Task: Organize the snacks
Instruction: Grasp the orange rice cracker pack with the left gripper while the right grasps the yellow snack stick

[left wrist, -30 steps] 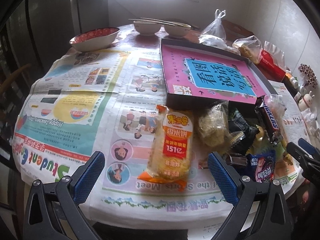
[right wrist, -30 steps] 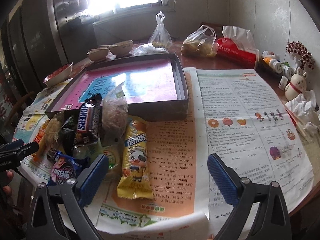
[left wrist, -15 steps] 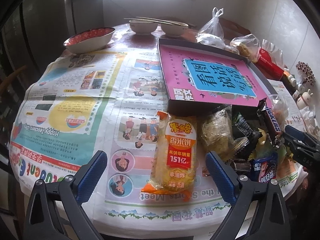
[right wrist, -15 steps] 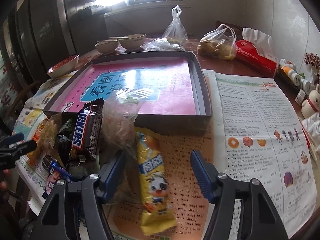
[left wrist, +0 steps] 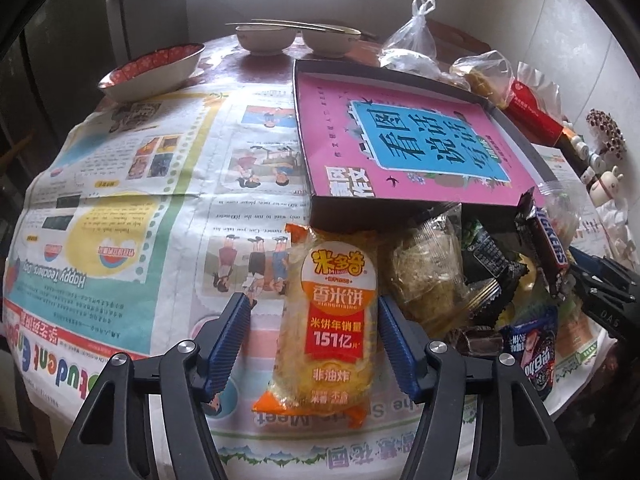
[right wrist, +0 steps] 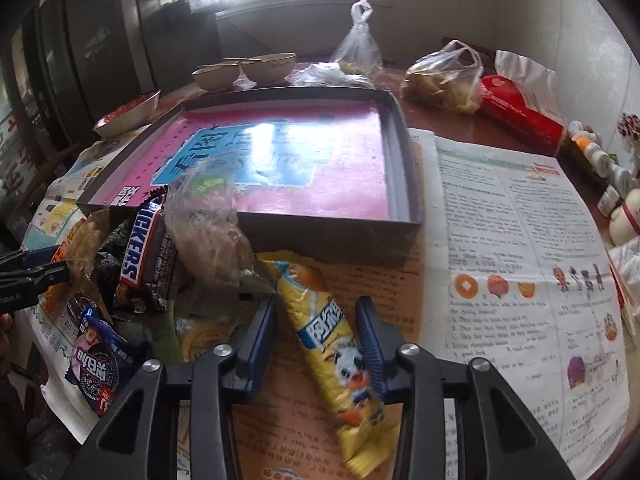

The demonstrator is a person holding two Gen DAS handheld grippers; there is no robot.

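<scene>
An orange and yellow rice-cracker pack (left wrist: 336,320) lies on the newspaper between the jaws of my left gripper (left wrist: 312,304). The jaws are closing; the right pad meets the pack's edge, while the left pad still stands off it. My right gripper (right wrist: 316,304) is closing around a long yellow snack pack (right wrist: 332,344), with a thin gap left at its left pad. Between the two packs lies a heap with a Snickers bar (right wrist: 134,248), a blue cookie pack (right wrist: 96,364) and a clear bag of biscuits (right wrist: 208,232). Behind stands a shallow dark box (right wrist: 320,232) lined in pink.
Newspaper (left wrist: 120,200) covers the round table, whose near edge lies just below both grippers. At the back stand a red-patterned bowl (left wrist: 152,72), two bowls with chopsticks (left wrist: 296,36), tied plastic bags (right wrist: 444,76) and a red tissue pack (right wrist: 520,112). Small figurines (left wrist: 604,184) line the right wall.
Both grippers have come down and forward over their packs, and both pairs of jaws have narrowed from wide open to close around them. The packs themselves have not shifted.
</scene>
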